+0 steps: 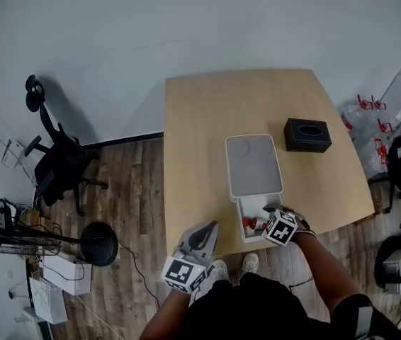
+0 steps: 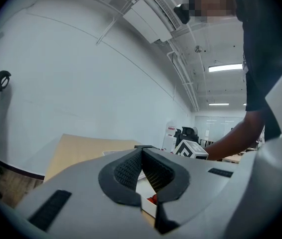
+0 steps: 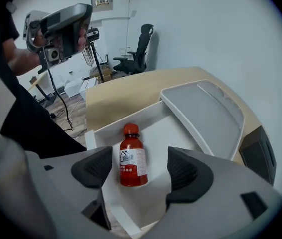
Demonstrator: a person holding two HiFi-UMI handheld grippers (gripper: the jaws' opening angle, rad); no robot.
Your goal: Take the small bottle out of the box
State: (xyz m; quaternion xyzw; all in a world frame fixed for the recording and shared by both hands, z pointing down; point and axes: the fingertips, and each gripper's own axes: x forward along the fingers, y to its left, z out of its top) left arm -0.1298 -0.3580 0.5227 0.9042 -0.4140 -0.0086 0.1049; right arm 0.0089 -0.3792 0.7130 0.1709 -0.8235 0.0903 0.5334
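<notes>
The grasp is being lined up. The right hand-held gripper (image 3: 141,167) hangs over the open white box (image 3: 163,128) at the six o'clock edge of the pale wooden surface (image 1: 215,112). Its jaws are apart, and the small bottle (image 3: 132,159) lies flat between them, untouched. Next, I'd say, it must sink lower and pinch the round body squarely, since the smooth red plastic could roll. The left hand-held gripper (image 2: 142,171), at seven o'clock from the box, is closed on nothing.

Right gripper (image 1: 268,218) over an open white rectangular box (image 1: 237,214) on a light wooden table (image 1: 207,119)
A grey lid (image 1: 253,165) covers the box's far part. A small red bottle (image 1: 256,224) lies in the open near part, beneath the right gripper. The left gripper (image 1: 207,231) is by the table's near edge.
</notes>
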